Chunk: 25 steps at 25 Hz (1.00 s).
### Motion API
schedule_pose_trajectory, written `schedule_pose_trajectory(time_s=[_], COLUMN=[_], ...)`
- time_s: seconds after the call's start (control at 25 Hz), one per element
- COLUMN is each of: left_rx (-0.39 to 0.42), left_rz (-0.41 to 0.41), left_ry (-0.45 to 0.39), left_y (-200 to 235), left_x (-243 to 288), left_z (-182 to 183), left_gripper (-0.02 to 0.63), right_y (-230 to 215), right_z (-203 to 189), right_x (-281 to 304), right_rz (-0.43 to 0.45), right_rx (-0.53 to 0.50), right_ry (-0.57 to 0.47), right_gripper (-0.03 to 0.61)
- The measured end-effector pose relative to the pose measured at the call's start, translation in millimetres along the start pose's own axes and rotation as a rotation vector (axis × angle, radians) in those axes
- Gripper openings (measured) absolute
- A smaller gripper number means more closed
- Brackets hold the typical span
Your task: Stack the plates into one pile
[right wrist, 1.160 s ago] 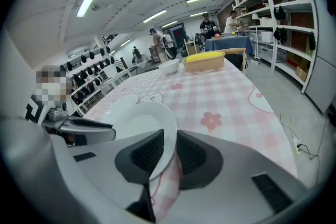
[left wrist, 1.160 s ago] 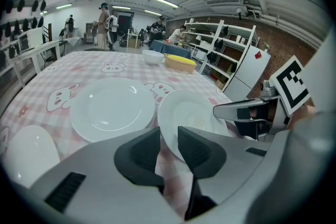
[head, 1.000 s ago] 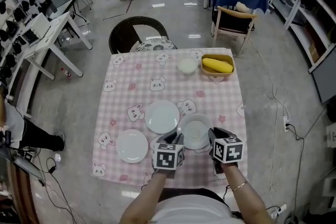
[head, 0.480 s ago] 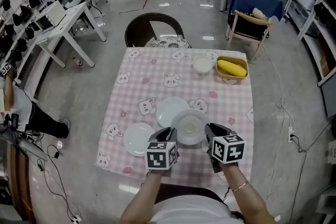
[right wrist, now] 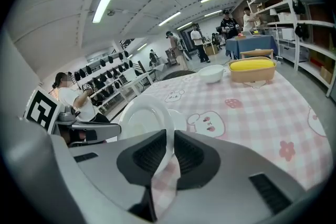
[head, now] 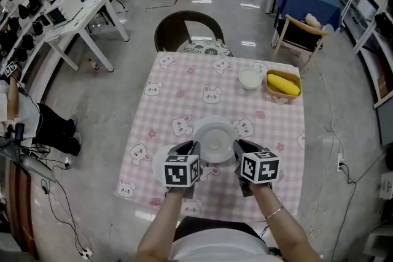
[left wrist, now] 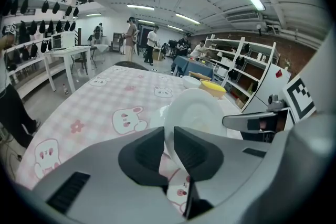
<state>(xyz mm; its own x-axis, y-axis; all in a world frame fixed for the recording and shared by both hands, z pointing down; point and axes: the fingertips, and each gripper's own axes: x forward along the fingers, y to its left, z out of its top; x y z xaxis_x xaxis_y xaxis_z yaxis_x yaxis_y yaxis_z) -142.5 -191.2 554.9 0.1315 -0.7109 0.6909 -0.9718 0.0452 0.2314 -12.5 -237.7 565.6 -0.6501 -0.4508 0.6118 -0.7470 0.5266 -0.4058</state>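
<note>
Both tools hold one white plate by opposite rims, lifted off the counter near its near-middle.

- Left tool: jaws closing, pads pressing on the plate's left rim.
- Right tool: jaws clamped on the right rim.
- In the right gripper view, a second plate lies flat on the pink checked cloth just beyond the held one.
- Far right of the counter: a small white bowl, and beside it a yellow tub.
- A chair stands at the far edge.
</note>
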Motion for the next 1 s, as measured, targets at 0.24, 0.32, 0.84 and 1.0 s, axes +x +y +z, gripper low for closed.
schedule_pose_trajectory(time_s=[0.24,0.32,0.84,1.0], left_rx=[0.015,0.017,0.041,0.062], left_rz=[-0.022,-0.034,-0.068,-0.063], left_ry=[0.045,0.063,0.160,0.165], left_y=[18.6,24.5,39.2,40.2], left_x=[24.3,33.7,71.4,75.0], left_z=[20.1,21.1,11.4,6.9], left_gripper=[0.072,0.072,0.078,0.080], right_y=[-4.5,-7.3,-23.2,-24.6], right_z=[13.3,12.9,6.7,2.0], right_x=[28.8,38.1,69.1,71.1], right_rz=[-0.026,-0.036,-0.113,-0.125], right_rx=[0.013,0.026,0.005,-0.005], right_ry=[0.037,0.046,0.090,0.081], right_gripper=[0.052,0.052,0.063,0.063])
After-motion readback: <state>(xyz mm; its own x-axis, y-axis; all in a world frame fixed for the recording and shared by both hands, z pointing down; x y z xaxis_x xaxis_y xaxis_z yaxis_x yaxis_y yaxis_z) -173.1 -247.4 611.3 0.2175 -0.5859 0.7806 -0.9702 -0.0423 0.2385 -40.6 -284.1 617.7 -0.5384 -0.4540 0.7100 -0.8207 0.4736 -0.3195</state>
